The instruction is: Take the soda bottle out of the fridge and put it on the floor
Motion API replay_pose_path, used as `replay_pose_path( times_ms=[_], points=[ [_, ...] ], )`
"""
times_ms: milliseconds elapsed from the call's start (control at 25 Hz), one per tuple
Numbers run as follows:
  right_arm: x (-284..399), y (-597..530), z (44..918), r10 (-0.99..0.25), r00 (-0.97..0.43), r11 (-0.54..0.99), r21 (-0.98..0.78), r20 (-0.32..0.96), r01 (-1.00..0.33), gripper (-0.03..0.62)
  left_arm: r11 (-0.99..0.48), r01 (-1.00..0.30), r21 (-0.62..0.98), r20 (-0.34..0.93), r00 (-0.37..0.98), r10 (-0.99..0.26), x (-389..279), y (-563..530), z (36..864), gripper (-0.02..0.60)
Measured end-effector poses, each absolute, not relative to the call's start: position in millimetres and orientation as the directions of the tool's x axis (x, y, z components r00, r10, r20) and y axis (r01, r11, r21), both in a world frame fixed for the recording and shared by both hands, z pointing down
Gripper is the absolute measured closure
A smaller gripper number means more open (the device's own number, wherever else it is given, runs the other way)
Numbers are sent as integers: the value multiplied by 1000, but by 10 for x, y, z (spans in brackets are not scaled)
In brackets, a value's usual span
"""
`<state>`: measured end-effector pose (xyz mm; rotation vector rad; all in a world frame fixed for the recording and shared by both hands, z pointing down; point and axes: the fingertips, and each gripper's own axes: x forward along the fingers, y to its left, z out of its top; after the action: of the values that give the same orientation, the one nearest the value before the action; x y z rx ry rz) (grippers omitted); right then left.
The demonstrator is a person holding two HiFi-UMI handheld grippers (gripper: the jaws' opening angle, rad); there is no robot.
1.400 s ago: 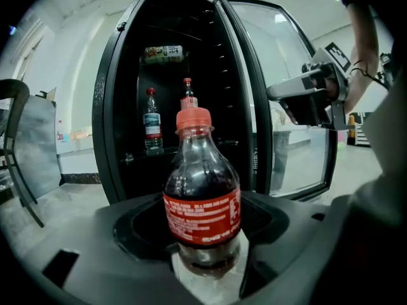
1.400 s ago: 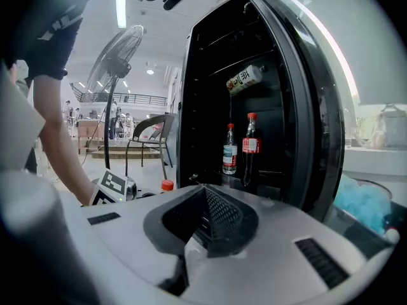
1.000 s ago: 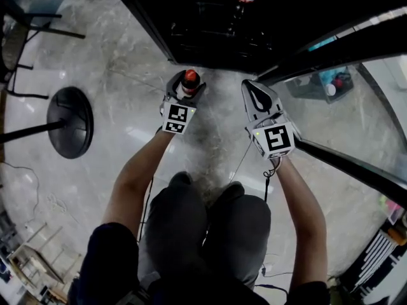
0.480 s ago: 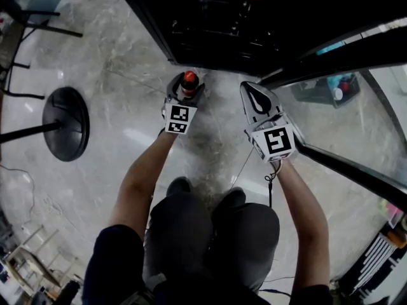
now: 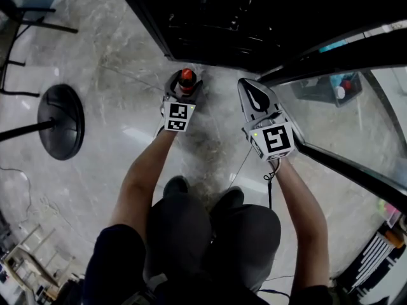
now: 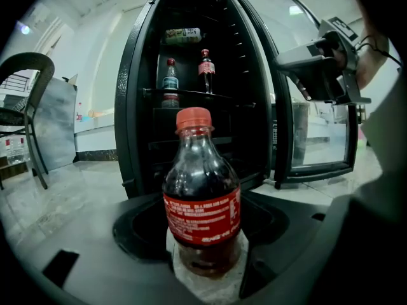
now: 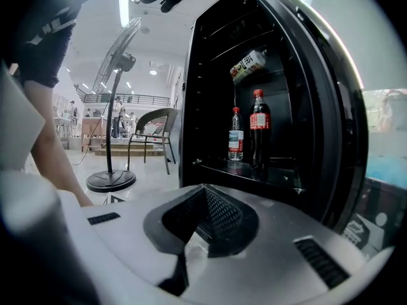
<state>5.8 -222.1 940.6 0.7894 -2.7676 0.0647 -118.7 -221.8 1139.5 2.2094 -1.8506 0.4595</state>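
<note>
The soda bottle (image 5: 186, 78), dark cola with a red cap and red label, stands upright in my left gripper (image 5: 183, 89), which is shut on its lower body. In the left gripper view the bottle (image 6: 202, 196) fills the middle between the black jaws of the left gripper (image 6: 203, 262), its base on or just over the marble floor (image 6: 57, 202). The black fridge (image 5: 210, 37) stands open just ahead. My right gripper (image 5: 249, 91) hovers to the right of the bottle, shut with nothing in it; in its own view the right gripper (image 7: 189, 234) shows pads that meet.
Inside the fridge (image 6: 137, 107) a cola bottle (image 6: 205, 67) and a water bottle (image 6: 170, 75) stand on a shelf. The glass door (image 5: 343, 49) swings out to the right. A fan's round base (image 5: 60, 121) sits on the floor to the left, and a chair (image 7: 152, 129) stands behind it.
My left gripper and the bottle have edged slightly toward the fridge in the head view. The right gripper has barely moved.
</note>
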Motion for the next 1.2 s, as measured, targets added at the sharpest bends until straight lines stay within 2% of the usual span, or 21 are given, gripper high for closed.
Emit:
replay_pose_path(
  times_ms=[600, 1200],
  points=[
    [12, -2187, 9474, -502, -824, 857, 20, 262, -515, 576, -187, -981, -47, 400, 153, -904, -1237, -2101, 11707, 256],
    [-19, -2149, 9636, -494, -822, 857, 1, 283, -515, 576, -160, -985, -69, 338, 128, -933, -1263, -1961, 11725, 253]
  ],
)
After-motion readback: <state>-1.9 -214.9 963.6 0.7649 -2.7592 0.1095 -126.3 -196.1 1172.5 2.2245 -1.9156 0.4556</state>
